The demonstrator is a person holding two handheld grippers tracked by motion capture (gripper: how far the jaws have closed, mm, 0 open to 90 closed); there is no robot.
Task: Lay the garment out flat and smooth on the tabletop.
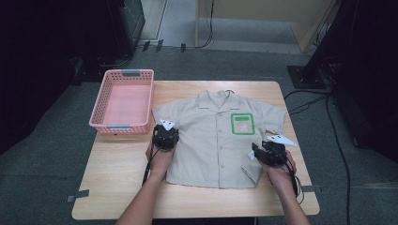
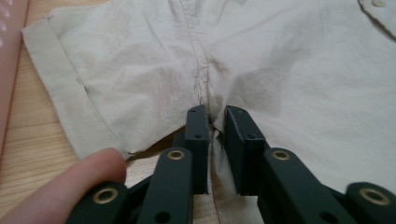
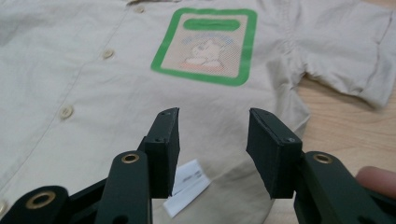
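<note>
A beige short-sleeved shirt [image 1: 216, 140] lies face up and buttoned on the wooden table [image 1: 117, 183], with a green-framed patch [image 1: 242, 123] on its chest. My left gripper [image 1: 164, 136] rests at the shirt's left armpit. In the left gripper view its jaws [image 2: 216, 121] stand a narrow gap apart, with a raised ridge of shirt [image 2: 280, 70] cloth between them. My right gripper [image 1: 260, 152] hovers open over the shirt's lower right side with nothing between its fingers [image 3: 212, 135]. Below it a white label [image 3: 187, 186] shows where the shirt [image 3: 93, 93] edge is turned over, under the patch [image 3: 208, 44].
An empty pink basket [image 1: 101, 101] stands at the table's back left, close to the shirt's sleeve. Bare wood runs along the front edge and both sides. Cables and a dark stand base lie on the floor to the right.
</note>
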